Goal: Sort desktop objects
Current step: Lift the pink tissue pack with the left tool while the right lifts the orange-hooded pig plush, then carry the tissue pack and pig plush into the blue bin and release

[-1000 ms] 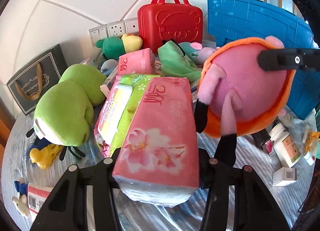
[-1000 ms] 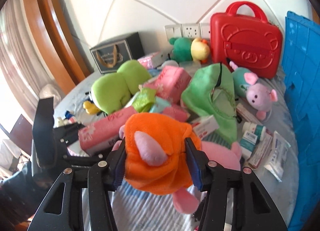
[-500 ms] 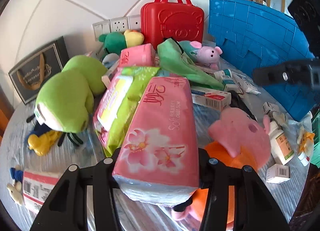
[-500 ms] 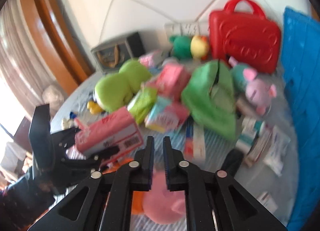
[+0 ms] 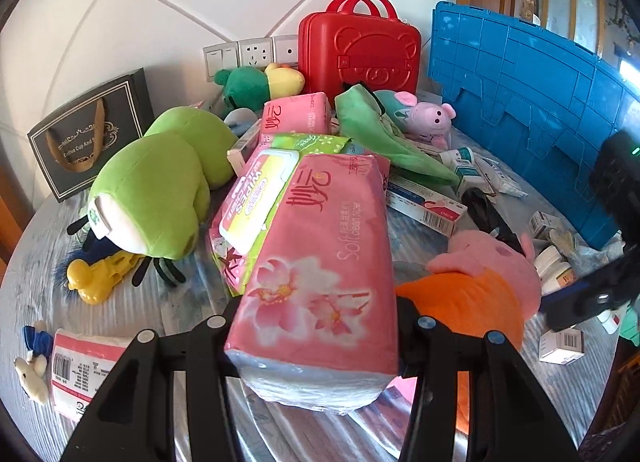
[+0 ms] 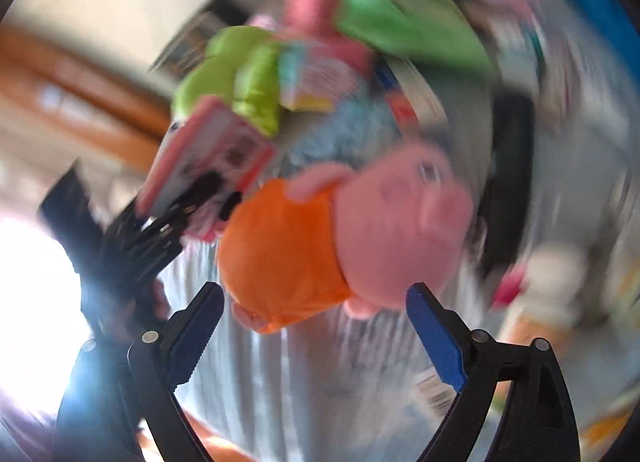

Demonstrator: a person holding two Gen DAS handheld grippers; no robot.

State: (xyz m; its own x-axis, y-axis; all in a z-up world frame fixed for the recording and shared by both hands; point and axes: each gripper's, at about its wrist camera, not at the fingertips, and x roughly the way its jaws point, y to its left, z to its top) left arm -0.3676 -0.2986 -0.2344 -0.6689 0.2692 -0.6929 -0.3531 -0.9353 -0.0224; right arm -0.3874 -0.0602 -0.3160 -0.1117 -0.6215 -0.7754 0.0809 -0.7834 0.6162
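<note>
Left hand-held gripper (image 5: 316,326) clamps pink tissue pack (image 5: 320,262). Right hand-held gripper (image 6: 314,310) jaws just opening wide, released; pig plush (image 6: 344,238) lies on counter (image 6: 312,374) between them, untouched.

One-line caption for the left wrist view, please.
Left gripper grips pink tissue pack above cluttered table; pig plush lies beside.

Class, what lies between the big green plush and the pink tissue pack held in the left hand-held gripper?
A pack of wipes, seen in the left wrist view.

- Left gripper (image 5: 316,326): pitched downward, jaws clamped on either side of a held pack.
- Right gripper (image 6: 316,326): pitched downward, jaws just opened wide, blue pads (image 6: 436,338) pressing nothing.
</note>
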